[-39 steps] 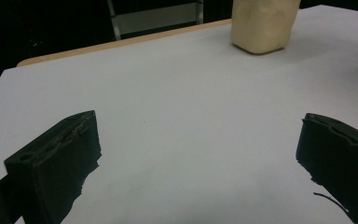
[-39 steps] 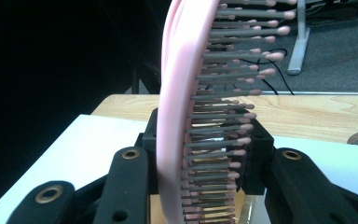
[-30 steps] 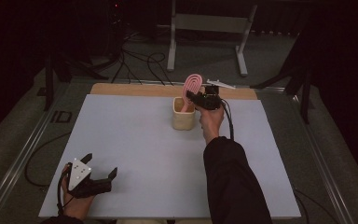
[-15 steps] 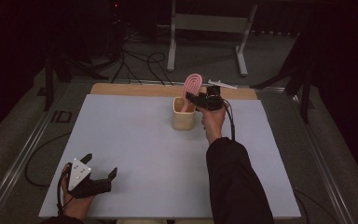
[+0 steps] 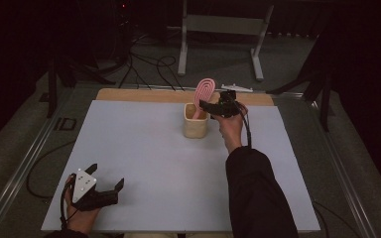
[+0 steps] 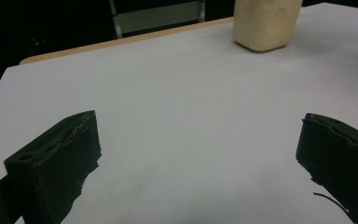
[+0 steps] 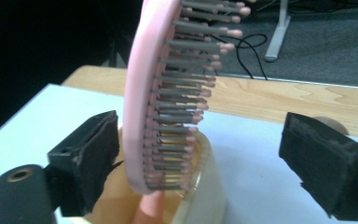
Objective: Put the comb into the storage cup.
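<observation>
While brush (image 7: 156, 93) stands in cup (image 5: 195, 127) | right fingers (image 7: 86, 156) just spread, brush between | left fingers (image 6: 58, 158) spread, table (image 5: 144, 158) bare

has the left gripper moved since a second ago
No. In the high view the left gripper sits at the same spot by the near left corner of the table, just as far from its front edge as before, jaws open.

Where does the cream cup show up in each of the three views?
High view: the cream cup stands far of centre on the white table, beside the right tongs.
Left gripper view: top edge, right of centre, far beyond the open jaws.
Right gripper view: bottom centre, with the pink hairbrush standing in it.
Shared landmark: the wooden strip along the table's far edge, behind the cup.
</observation>
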`<action>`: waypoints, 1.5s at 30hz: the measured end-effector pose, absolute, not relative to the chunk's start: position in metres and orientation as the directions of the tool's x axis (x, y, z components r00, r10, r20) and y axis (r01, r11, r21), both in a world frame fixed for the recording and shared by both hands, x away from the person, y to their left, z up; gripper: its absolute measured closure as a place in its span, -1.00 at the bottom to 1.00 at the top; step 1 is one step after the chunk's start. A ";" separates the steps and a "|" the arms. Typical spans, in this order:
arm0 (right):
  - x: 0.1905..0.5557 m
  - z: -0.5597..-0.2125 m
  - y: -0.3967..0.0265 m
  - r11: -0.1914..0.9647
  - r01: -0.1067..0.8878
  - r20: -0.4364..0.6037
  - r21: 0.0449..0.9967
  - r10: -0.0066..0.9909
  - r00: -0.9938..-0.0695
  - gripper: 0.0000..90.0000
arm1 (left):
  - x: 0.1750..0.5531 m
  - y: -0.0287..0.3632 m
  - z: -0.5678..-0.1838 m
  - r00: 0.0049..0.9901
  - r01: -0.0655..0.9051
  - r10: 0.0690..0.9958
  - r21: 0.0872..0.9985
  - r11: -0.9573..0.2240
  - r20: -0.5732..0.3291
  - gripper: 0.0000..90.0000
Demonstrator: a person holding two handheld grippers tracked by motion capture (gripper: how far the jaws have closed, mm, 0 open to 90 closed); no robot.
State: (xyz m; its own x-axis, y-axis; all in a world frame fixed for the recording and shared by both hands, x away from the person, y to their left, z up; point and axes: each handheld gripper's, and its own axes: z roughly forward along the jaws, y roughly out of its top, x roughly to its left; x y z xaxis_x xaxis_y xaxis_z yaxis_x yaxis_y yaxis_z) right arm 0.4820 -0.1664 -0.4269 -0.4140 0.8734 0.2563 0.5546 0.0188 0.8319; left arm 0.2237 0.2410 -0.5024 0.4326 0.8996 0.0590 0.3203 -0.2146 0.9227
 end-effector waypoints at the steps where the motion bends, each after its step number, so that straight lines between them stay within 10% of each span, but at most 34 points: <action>1: 0.482 -0.427 -0.167 0.034 0.556 0.246 0.831 0.874 -0.420 -0.77 | 0.224 0.241 -0.502 0.433 0.320 0.900 0.923 -0.215 0.059 -0.99; 45: 0.382 -0.430 -0.211 0.224 0.463 0.086 0.858 0.825 -0.559 -0.81 | 0.223 0.249 -0.494 0.362 0.302 0.930 0.935 -0.184 0.066 -1.00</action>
